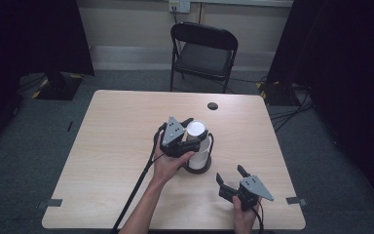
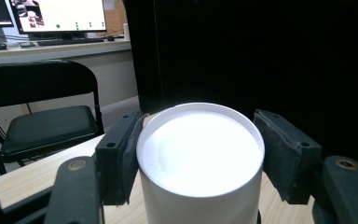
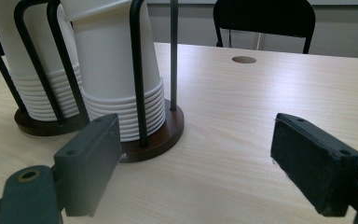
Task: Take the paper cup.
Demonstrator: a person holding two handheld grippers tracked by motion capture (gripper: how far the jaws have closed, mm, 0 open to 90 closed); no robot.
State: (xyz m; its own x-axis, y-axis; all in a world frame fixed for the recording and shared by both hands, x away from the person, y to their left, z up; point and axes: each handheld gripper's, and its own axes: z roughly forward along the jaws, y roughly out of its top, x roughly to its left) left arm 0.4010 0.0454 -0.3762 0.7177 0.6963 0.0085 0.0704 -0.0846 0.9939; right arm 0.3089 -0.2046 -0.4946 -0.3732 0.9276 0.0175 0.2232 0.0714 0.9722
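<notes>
Left gripper (image 1: 189, 130) jaws clamp the white paper cup (image 1: 196, 130) atop the stack in the black wire holder (image 1: 198, 165), centre-right on the wooden table (image 1: 112, 146). Right gripper (image 1: 231, 175) jaws stand open, empty, near the front-right corner.

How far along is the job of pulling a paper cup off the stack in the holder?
Done: the left hand-held gripper has closed on the top paper cup, pads against its sides. In hand: the cup sits tilted but still nested in the stack inside the wire cup holder. Left: lifting it free. The right hand-held gripper waits open, holding nothing.
</notes>
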